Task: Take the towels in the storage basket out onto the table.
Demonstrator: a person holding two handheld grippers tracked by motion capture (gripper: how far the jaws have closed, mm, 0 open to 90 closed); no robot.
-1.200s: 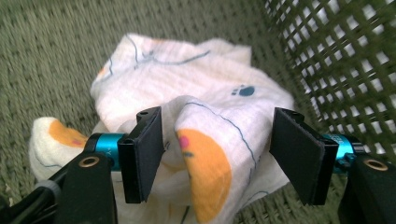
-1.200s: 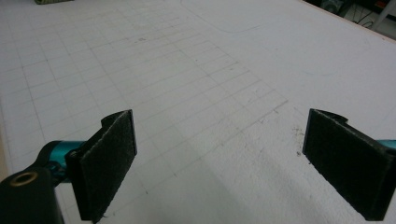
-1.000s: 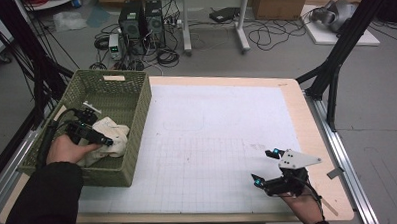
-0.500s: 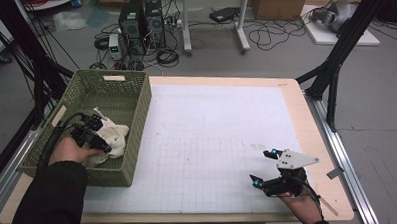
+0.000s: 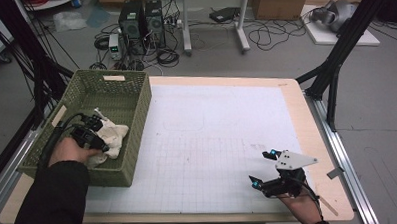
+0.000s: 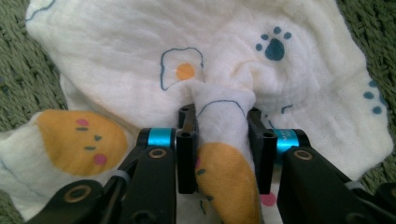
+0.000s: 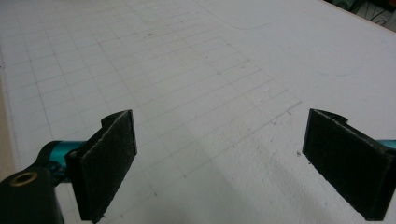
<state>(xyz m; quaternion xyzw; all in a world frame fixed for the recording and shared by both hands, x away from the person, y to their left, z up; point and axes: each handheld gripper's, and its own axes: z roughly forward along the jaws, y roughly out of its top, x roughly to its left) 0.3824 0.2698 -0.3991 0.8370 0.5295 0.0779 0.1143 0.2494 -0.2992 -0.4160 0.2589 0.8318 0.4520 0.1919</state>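
Observation:
A cream cloth (image 5: 116, 136) printed with paw marks, eggs and orange faces lies crumpled in the green woven basket (image 5: 138, 96) at the table's left. My left gripper (image 5: 93, 134) reaches down into the basket. Its jaws have just been closing, and the pads now pinch a raised fold of the cloth (image 6: 140, 56) between them, as the left gripper (image 6: 219, 122) view shows close up. At the front right my right gripper (image 5: 261, 167) hovers low over the white gridded mat (image 5: 212, 131). The right gripper (image 7: 224, 154) stands open with nothing between its pads.
The basket sits on the table's left edge, beside the mat (image 7: 187, 56). A wooden border (image 5: 317, 138) frames the mat. Behind the table, computer towers (image 5: 142, 19) and cables lie on the floor; a black stand (image 5: 335, 72) rises at the right.
The left gripper's jaws have narrowed and closed on a fold of the cloth in the basket. The right hand and its gripper have stayed where they were.

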